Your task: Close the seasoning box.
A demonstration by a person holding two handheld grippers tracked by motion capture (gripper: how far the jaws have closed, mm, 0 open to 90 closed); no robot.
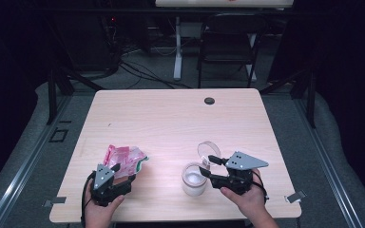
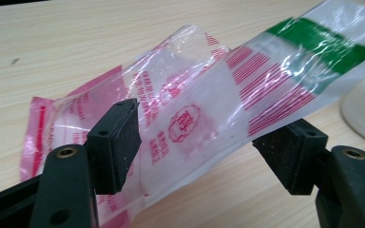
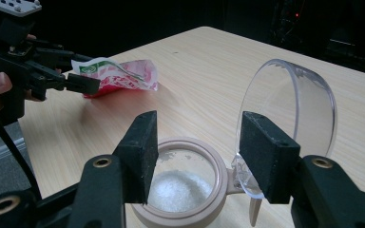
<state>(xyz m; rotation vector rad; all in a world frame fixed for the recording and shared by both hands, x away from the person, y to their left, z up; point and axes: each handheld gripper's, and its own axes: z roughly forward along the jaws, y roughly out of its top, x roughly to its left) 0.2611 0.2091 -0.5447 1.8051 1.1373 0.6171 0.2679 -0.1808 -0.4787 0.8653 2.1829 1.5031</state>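
Crinkled clear plastic bag with red and green print (image 2: pixel 204 109) near bench (image 1: pixel 171 118) front-left edge, passing between wide-open left gripper (image 2: pixel 204 142) jaws, no pinch seen. Right gripper (image 3: pixel 197 152) jaws spread, holding nothing, hovering over beige jar of white granules (image 3: pixel 185 190), clear hinged lid (image 3: pixel 290 104) upright, likely ready for filling.

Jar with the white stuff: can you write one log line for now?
round beige jar of white powder: clear lid flipped open | right claw: open above it | left claw: open around crinkly red-green plastic bag
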